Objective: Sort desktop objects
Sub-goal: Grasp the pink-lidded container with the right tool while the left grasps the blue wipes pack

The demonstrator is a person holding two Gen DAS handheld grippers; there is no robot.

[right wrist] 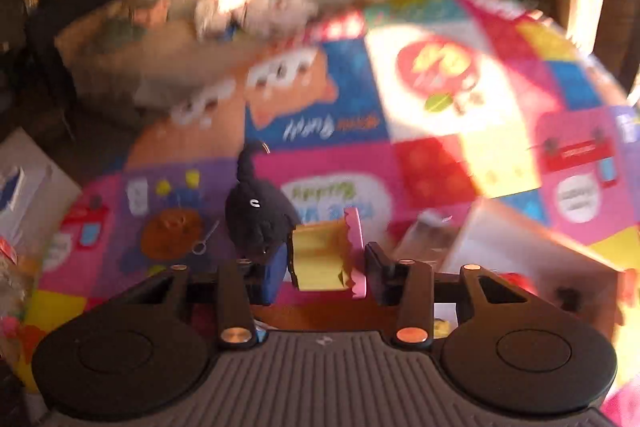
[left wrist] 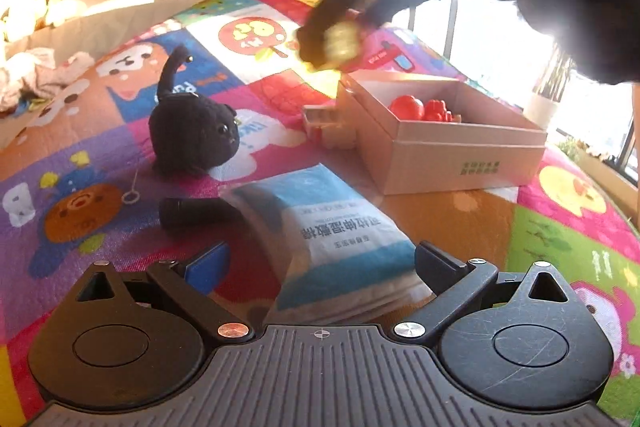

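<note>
Right gripper (right wrist: 326, 267) pinches a yellow snack pack (right wrist: 320, 259), probably heading for the box (left wrist: 460, 155); left gripper (left wrist: 320, 263) hangs spread around the wipes pack (left wrist: 332, 227), ready to grab.

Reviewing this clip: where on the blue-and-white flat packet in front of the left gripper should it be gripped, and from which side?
Grip the blue-and-white packet across its narrow width at the near end, coming in low from the near side. It lies flat, lengthwise away from the open left gripper, whose fingers already stand on either side of that end. The black cylinder lies by its left edge, so stay on the near end.
</note>
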